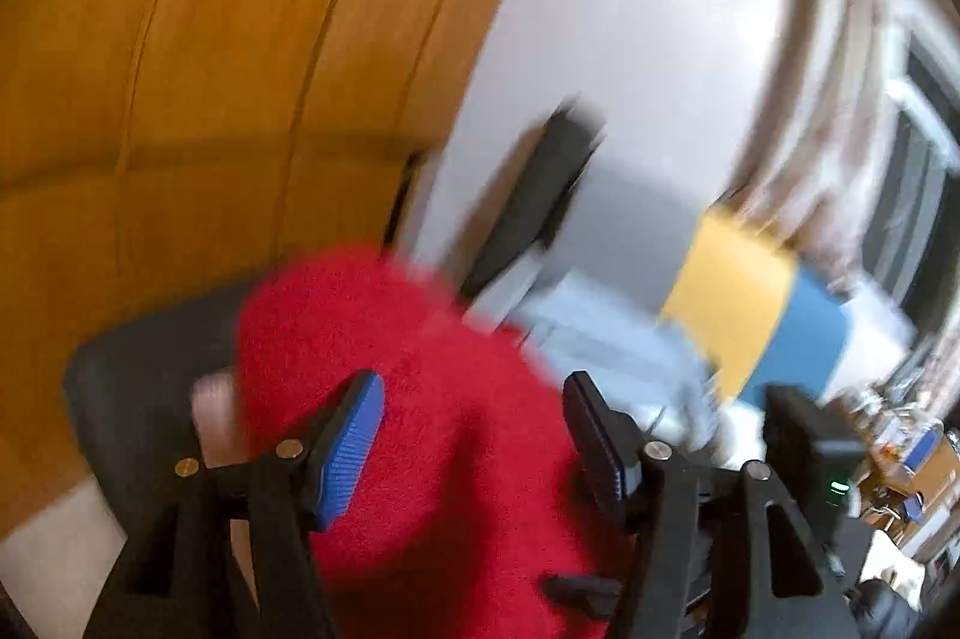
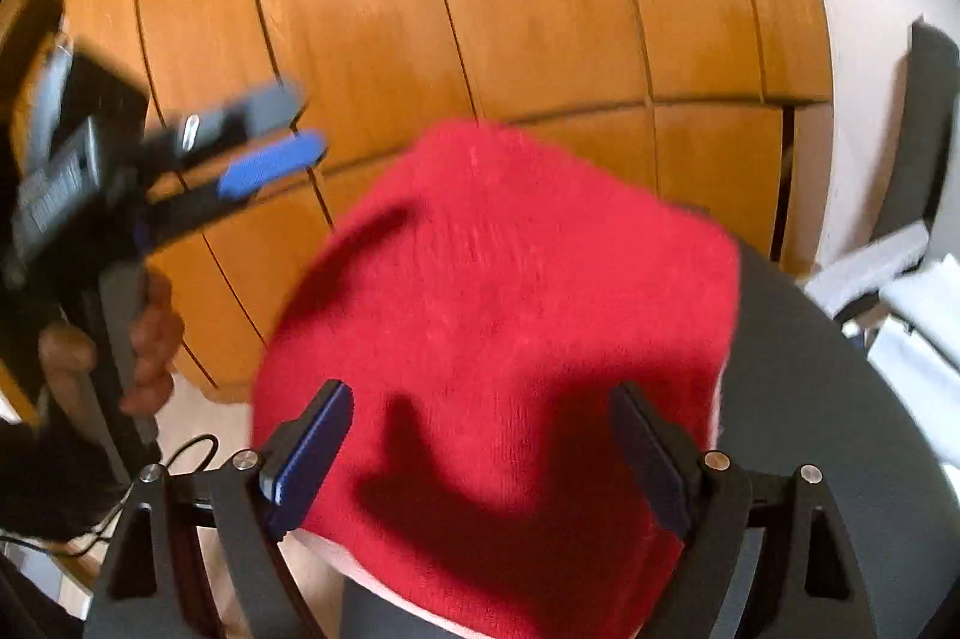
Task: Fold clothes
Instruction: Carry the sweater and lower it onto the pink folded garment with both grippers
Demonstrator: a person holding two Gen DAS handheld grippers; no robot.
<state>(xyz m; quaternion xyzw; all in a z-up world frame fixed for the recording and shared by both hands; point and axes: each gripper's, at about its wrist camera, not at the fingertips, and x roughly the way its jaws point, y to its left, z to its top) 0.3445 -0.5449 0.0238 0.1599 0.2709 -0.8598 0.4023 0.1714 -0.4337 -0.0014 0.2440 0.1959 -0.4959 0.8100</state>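
1. The red knit garment (image 2: 492,339) lies in a compact heap on a dark grey round table (image 2: 840,399), reaching the table's edge on the left-hand side of the right wrist view. Whether it is folded or merely bunched cannot be told; both frames are blurred.
2. The right gripper (image 2: 486,453) hovers over the near part of the garment, jaws wide, nothing between them.
3. The left gripper (image 1: 474,441) is likewise spread wide and empty above the red cloth. In the right wrist view it is off to the left, raised, held by a hand (image 2: 144,339).
4. Risk: the heap overlaps the table rim, so a pull toward that side could probably drag it off onto the floor.
5. Risk: the thick fuzzy knit may be pinched through several layers at once, which would lift a clump rather than one edge.
6. Room: bare tabletop shows right of the garment; wooden panelling (image 2: 480,9) stands behind, and a cable (image 2: 192,450) lies lower left.
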